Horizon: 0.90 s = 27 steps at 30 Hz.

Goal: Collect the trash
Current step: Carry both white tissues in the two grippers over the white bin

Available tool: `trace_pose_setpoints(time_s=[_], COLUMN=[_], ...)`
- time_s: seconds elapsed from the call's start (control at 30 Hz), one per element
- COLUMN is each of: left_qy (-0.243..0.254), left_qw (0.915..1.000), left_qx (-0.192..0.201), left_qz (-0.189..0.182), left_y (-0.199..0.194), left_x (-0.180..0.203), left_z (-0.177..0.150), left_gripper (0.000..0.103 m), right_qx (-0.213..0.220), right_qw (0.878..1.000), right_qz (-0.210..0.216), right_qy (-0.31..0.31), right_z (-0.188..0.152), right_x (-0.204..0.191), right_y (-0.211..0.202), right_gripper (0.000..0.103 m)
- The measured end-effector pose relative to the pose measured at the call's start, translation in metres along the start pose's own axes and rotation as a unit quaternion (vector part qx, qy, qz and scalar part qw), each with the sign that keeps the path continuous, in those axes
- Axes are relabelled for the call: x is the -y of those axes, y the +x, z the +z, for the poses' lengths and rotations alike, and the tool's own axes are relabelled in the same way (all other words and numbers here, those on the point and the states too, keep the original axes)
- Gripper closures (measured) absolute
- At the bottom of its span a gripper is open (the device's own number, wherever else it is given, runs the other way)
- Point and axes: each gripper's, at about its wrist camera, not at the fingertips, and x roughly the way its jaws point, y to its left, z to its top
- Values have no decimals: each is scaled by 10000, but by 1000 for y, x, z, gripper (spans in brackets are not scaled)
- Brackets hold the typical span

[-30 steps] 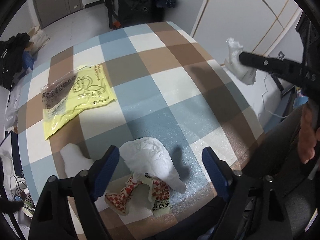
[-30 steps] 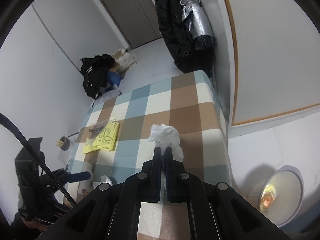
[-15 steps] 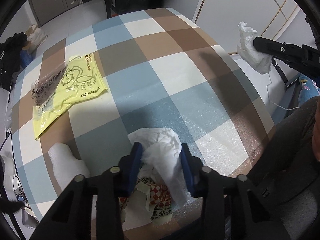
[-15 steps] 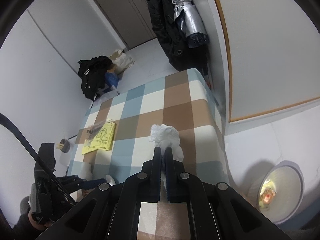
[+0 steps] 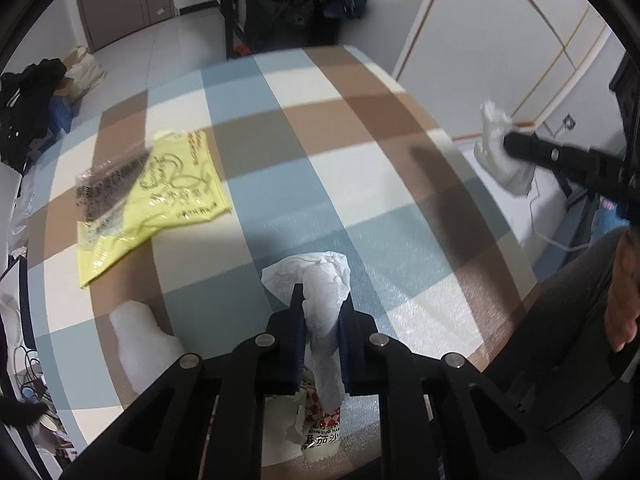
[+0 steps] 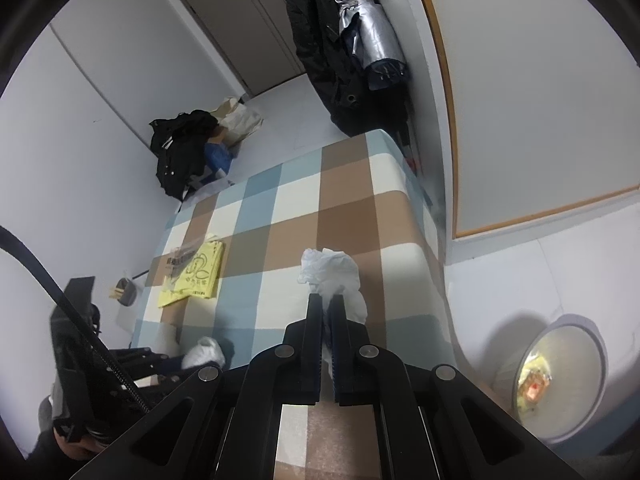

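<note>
My left gripper points down at the near edge of the checked table. Its jaws are closing, and its pads pinch a crumpled white tissue. Under it lies a red-checked wrapper. My right gripper is shut on another white tissue wad, held in the air above the table's right side. A yellow plastic bag lies flat at the left, and a white paper lump sits near the front left. In the left wrist view the right gripper hangs at the right.
A round grey trash bin with scraps inside stands on the floor right of the table. Dark coats and a folded umbrella hang behind the table. A pile of clothes and bags lies on the floor. A person's leg is at the right.
The left gripper's jaws have come together from wide open and now pinch the white tissue. The right gripper still holds its tissue in about the same place.
</note>
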Motion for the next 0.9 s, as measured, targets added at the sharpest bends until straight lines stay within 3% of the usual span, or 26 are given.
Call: trace_pose_setpoints(time_s=[0.53,0.9], left_qy=[-369,-606], left_qw=[9944,9843], left_qx=[992,1657], left_qz=[-23,-53], left_y=[-40,-87], left_x=[-9,-6], left_z=[17,33], left_gripper=[94,94], right_qx=[333,650], right_qw=[9986,9969], right_qz=[57,128], right_qy=[-394,-423], right_z=[-1,6], right_x=[-19,-22], right_y=[-16,-35], right_gripper=[100,100])
